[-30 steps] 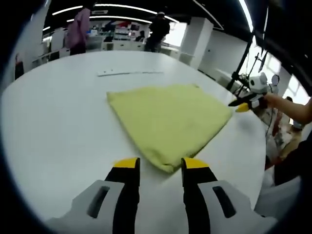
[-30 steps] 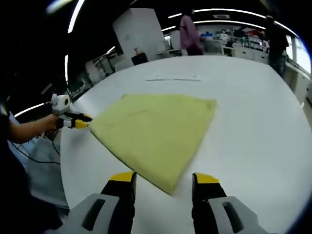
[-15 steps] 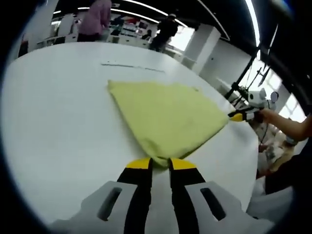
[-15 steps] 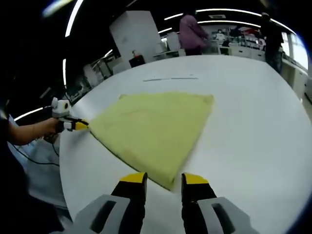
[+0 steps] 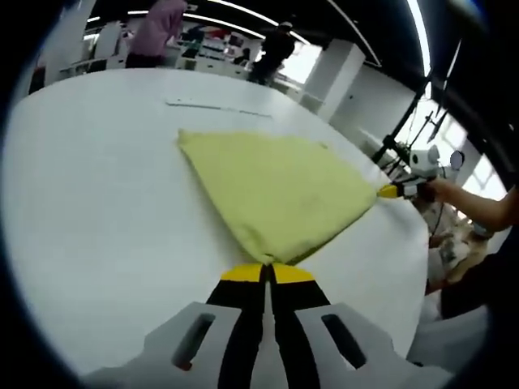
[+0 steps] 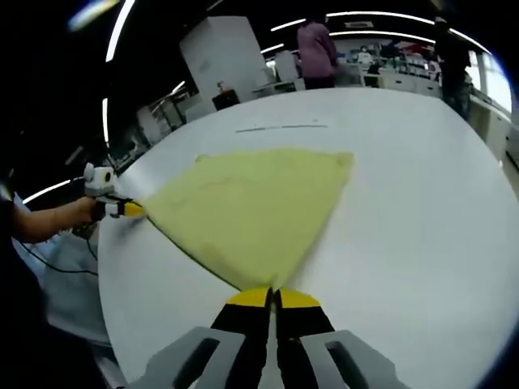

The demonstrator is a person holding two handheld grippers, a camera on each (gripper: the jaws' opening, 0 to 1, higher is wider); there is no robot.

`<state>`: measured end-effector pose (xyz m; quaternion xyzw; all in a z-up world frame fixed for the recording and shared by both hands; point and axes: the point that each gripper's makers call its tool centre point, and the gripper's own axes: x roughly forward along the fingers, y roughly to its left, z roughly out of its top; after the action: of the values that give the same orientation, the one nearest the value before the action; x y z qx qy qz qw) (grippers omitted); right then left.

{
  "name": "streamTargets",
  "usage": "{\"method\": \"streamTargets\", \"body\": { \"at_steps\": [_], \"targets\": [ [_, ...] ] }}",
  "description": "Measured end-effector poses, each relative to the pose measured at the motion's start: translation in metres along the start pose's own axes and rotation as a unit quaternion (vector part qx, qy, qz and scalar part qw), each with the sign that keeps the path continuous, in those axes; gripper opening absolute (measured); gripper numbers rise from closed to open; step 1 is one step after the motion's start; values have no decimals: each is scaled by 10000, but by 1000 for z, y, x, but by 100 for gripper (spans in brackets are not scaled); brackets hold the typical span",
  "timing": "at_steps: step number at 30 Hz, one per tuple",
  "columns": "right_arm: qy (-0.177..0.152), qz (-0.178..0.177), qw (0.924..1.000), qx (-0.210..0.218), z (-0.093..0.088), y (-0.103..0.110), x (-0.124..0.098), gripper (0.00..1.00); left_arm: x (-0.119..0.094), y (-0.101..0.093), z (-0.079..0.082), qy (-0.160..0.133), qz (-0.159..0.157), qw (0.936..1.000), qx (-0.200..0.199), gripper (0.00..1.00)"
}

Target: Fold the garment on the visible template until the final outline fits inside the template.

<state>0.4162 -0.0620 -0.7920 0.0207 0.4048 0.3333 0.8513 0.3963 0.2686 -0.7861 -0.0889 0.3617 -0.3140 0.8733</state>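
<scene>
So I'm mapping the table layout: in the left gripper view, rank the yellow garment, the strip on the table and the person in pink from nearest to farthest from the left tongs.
1. Yellow garment, its near corner pinched in the left tongs.
2. Strip on the table, beyond the garment's far edge.
3. Person in pink, standing past the table, upper left.

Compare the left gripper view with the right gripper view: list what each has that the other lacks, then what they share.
Left gripper view: the left gripper up close, jaws shut on the yellow garment at its near corner, and a dark stand at the right.

Right gripper view: the right gripper up close, jaws shut on another corner.

Both: the garment spread flat on the white table, the opposite gripper at a side corner, a thin strip beyond it, and people in the background.
</scene>
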Motion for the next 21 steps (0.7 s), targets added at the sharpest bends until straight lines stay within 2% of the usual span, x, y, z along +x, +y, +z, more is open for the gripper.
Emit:
{"method": "streamTargets", "body": {
  "at_steps": [12, 21],
  "targets": [
    [-37, -11, 9999, -102, 1, -3, -5, 0, -8, 8, -3, 74, 167, 9996, 222, 0],
    [-1, -8, 9999, -106, -5, -2, -13, 0, -10, 1, -7, 162, 170, 9989, 409, 0]
  ]
}}
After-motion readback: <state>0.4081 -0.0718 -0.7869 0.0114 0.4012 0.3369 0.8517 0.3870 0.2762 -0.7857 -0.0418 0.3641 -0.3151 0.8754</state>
